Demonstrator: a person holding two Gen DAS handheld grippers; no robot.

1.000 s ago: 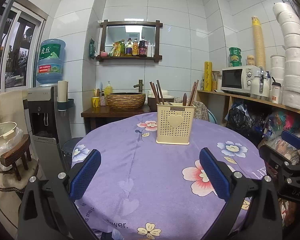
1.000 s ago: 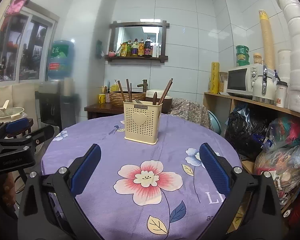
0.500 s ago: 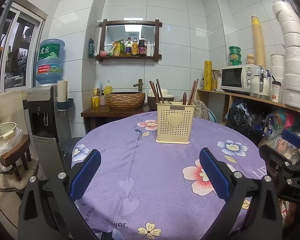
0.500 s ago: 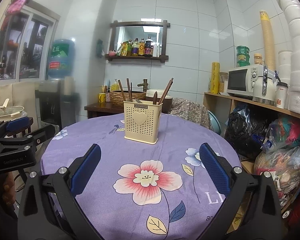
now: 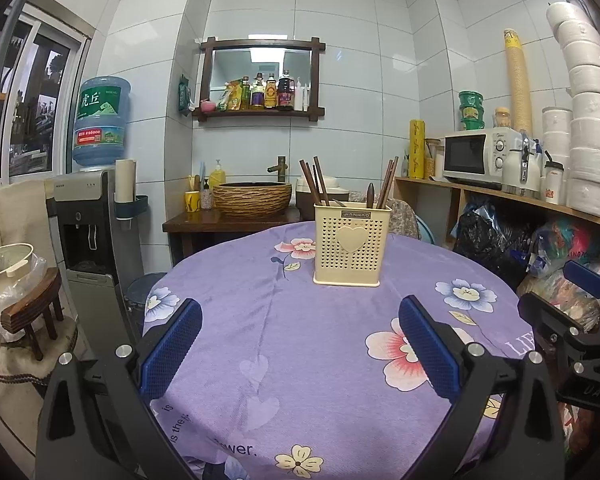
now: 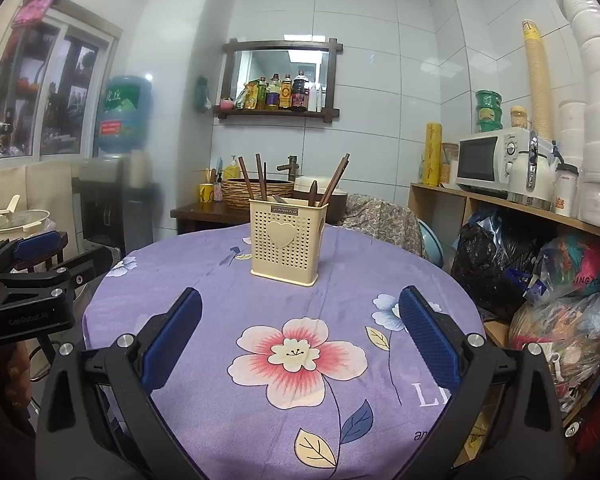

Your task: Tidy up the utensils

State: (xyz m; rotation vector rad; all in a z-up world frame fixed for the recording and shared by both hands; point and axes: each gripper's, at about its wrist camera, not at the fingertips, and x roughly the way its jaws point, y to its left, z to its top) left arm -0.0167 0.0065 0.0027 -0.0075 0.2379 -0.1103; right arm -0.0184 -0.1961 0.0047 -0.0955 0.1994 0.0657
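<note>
Left wrist: utensils [image 5: 320, 184] look already stowed in holder [image 5: 352, 248]; we hold both grippers [image 5: 300, 340] [image 6: 300, 336] spread, empty; next: retreat.

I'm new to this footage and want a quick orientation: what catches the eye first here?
A cream perforated plastic utensil holder with a heart stands upright mid-table on the purple flowered tablecloth, dark wooden chopsticks poking out. Both open blue-padded tongs, left and right, frame it, empty.
</note>
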